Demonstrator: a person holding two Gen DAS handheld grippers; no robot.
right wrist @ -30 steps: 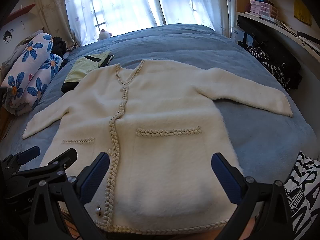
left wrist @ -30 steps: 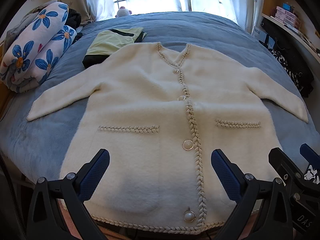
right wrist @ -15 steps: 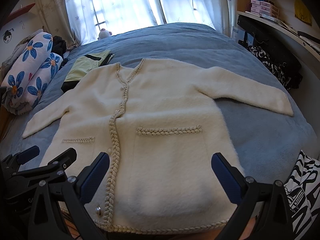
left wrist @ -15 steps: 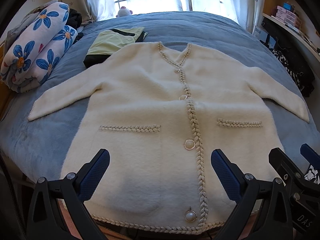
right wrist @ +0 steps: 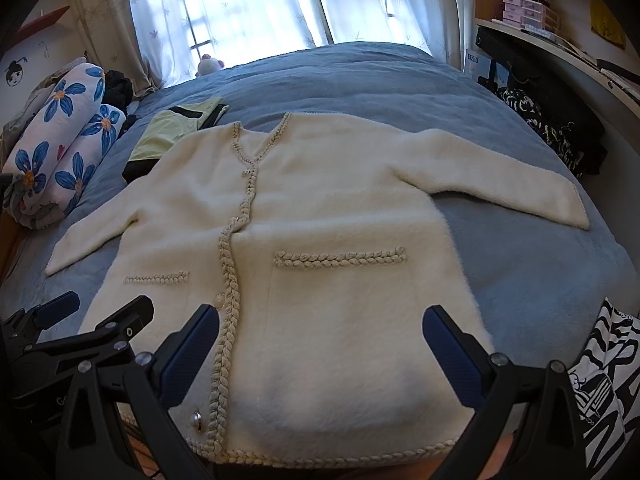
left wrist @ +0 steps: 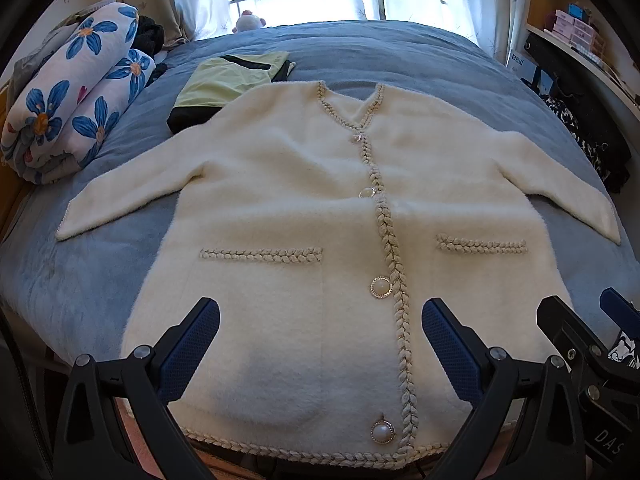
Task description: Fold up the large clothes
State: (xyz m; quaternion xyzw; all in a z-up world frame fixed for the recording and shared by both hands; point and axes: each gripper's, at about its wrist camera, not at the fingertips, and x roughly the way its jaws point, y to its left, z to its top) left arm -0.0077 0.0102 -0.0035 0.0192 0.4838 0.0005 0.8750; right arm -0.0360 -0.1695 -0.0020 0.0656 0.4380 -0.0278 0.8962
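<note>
The cream cardigan point(left wrist: 320, 216) lies flat, front up, on the blue bed point(left wrist: 400, 52), both sleeves spread out, hem at the near edge just below my tools. My left hand-held gripper point(left wrist: 320, 344) hangs over the lower left front with its jaws wide and nothing between them; my right hand-held gripper point(right wrist: 320, 344) likewise, spread wide over the right pocket area.

Handling estimate: thick, fuzzy, soft knit, likely fairly heavy for a garment and limp; it should drape and sag rather than hold a crease. The braided trim and pearl buttons point(left wrist: 381, 287) are the firm spots. I would pinch at a sleeve cuff point(left wrist: 68, 224) or a hem corner, through the full thickness.

Against the frames half a second and a second back: hardly any difference. Garment unmoved, jaws equally wide, views shifted only slightly.
</note>
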